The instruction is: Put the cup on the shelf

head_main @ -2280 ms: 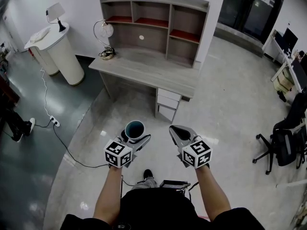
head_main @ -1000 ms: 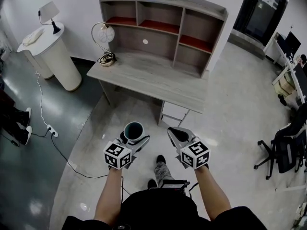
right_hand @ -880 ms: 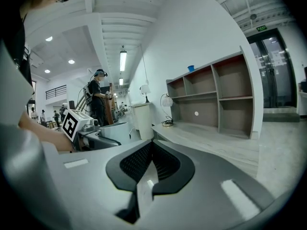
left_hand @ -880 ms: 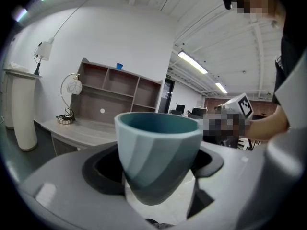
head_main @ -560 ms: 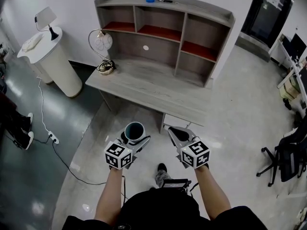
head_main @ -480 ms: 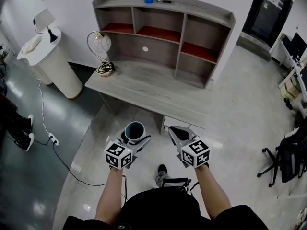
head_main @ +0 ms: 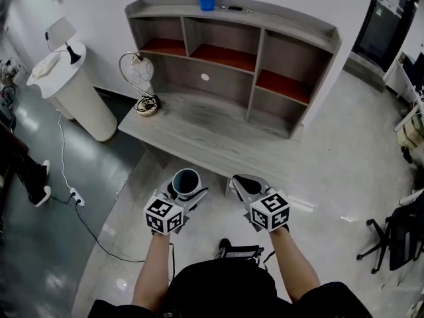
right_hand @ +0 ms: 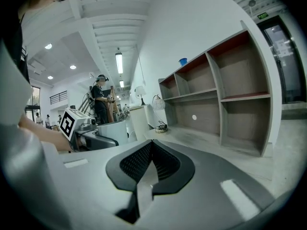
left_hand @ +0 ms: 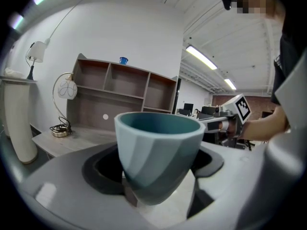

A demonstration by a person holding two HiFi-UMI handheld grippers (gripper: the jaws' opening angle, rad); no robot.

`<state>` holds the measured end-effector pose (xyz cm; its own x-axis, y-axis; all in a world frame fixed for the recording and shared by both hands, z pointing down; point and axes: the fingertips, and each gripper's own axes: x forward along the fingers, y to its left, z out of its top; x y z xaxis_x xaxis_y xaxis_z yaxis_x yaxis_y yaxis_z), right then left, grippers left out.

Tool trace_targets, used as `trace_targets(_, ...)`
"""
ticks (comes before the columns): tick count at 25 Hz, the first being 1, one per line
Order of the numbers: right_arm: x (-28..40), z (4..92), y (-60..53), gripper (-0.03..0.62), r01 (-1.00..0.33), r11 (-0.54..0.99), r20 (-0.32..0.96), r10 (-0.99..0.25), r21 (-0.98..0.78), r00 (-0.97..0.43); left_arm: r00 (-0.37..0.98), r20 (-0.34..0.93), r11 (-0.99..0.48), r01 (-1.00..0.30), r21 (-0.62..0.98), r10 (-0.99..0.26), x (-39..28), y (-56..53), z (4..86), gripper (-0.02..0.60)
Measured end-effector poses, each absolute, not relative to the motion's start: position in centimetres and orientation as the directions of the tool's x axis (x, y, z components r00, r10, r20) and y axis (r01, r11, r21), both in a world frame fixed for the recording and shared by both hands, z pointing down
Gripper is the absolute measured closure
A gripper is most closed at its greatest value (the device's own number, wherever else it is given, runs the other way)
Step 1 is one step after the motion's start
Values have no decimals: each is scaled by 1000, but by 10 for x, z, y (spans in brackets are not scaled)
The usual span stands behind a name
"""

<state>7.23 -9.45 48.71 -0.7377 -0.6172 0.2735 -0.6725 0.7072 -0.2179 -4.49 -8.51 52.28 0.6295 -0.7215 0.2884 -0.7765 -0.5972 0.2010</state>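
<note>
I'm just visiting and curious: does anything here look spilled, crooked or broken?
Nothing stands out. The teal cup sits upright in the left tongs, the shelf unit stands straight, and a blue cup stands upright on its top. A cable trails loosely over the floor.

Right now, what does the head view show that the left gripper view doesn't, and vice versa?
Only the head view: the floor, a cable trailing across it, and an office chair. Only the left gripper view: ceiling lights, and the left gripper with jaws closed on the base of the teal cup. Both: that cup, the shelf unit, the blue cup on top, the desk lamp, the right gripper.
</note>
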Motion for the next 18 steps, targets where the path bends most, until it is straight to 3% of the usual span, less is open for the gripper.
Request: trace_targets(18, 64, 502, -170, 582, -643, 729, 298, -575, -235, -762, 602, 301, -559, -798, 225, -739, -52, -158, 540, 204)
